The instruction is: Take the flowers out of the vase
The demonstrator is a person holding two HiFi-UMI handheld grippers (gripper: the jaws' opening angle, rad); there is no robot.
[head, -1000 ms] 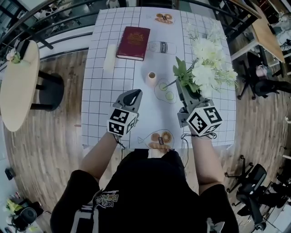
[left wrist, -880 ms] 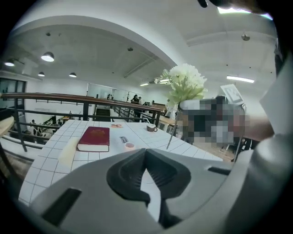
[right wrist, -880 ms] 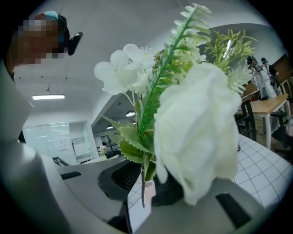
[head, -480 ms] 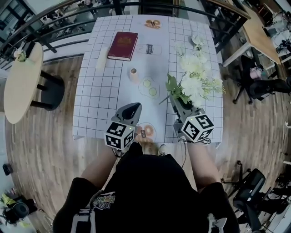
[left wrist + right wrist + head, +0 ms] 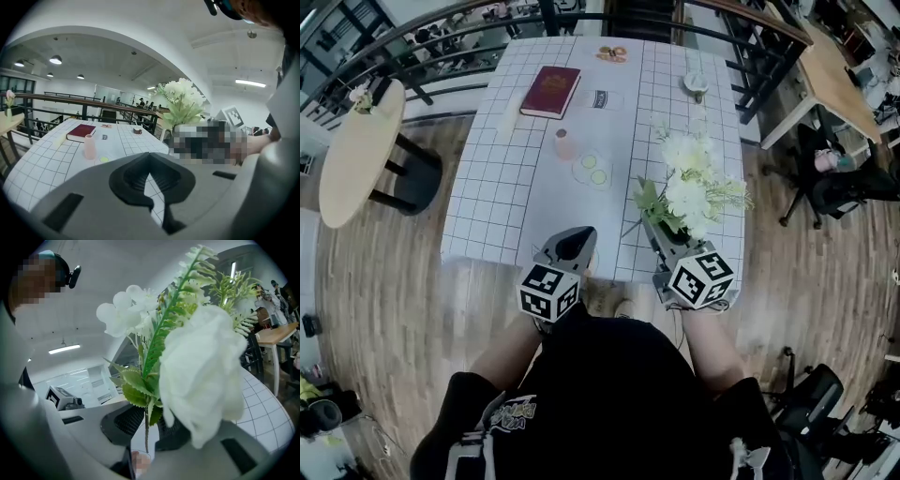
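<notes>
I read the main job as done: the flowers (image 5: 687, 187) are out of the vase (image 5: 565, 143) and hang in the air above the 5 o'clock corner of the counter (image 5: 502, 216), well apart from the small pink vase, which stands empty near the middle of the grid cloth. From the vase, the bunch lies off towards 4 o'clock in the head view. My right tool (image 5: 147, 420) is clamped on the thin green stems low down, with the white blooms and fern sprigs fanning up in front of its camera (they fill most of that view, so I can see little past them). My left tool (image 5: 150, 159) has its jaws together with nothing between them, and it hovers just off the counter's 6 o'clock edge. The red book (image 5: 550, 91) lies at about 11 o'clock. What is left, as I judge it, is only to find a bare spot, lay the bunch down and let the stems go.
</notes>
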